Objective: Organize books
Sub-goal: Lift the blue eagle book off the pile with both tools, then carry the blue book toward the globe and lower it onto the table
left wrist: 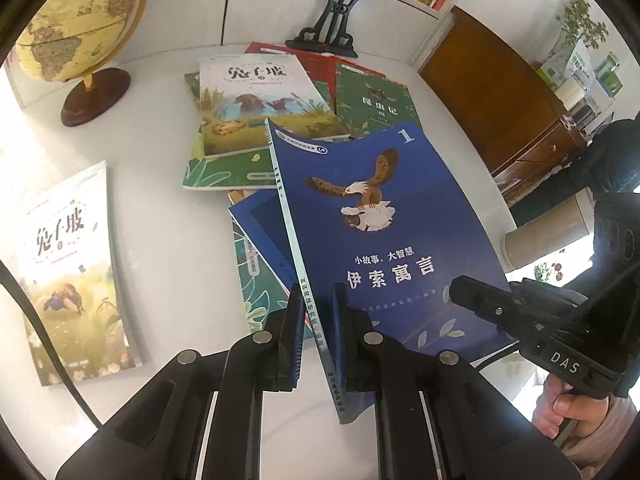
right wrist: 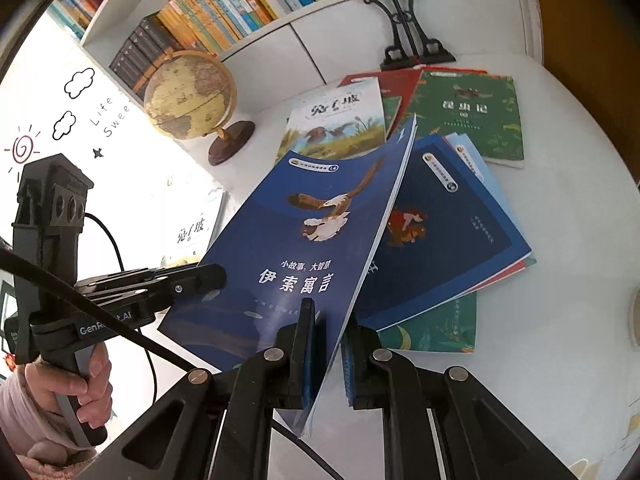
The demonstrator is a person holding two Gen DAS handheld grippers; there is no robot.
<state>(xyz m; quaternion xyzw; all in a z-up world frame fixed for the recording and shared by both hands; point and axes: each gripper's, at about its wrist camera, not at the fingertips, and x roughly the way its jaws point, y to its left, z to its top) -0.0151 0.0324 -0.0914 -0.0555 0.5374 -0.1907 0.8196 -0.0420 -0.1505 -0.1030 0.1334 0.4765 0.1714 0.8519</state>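
Observation:
A blue eagle book [left wrist: 384, 216] is lifted off the pile and tilted, held between both grippers. My left gripper [left wrist: 318, 336] straddles its spine edge; the pads stand a little apart from the spine. My right gripper [right wrist: 330, 354] straddles its page edge, with a gap beside the right pad. It shows in the right wrist view too [right wrist: 304, 240]. Under it lie more blue books [right wrist: 452, 232], a green insect book [right wrist: 470, 116], a rabbit-hill book [left wrist: 256, 100] and a red book [right wrist: 400, 84]. Another rabbit-hill book [left wrist: 68, 268] lies alone at the left.
A globe [left wrist: 76, 20] stands at the table's back left. A black fan stand [left wrist: 334, 20] is at the back. A bookshelf [right wrist: 208, 8] of upright books lines the wall. A wooden cabinet [left wrist: 500, 92] is to the right of the white table [left wrist: 160, 184].

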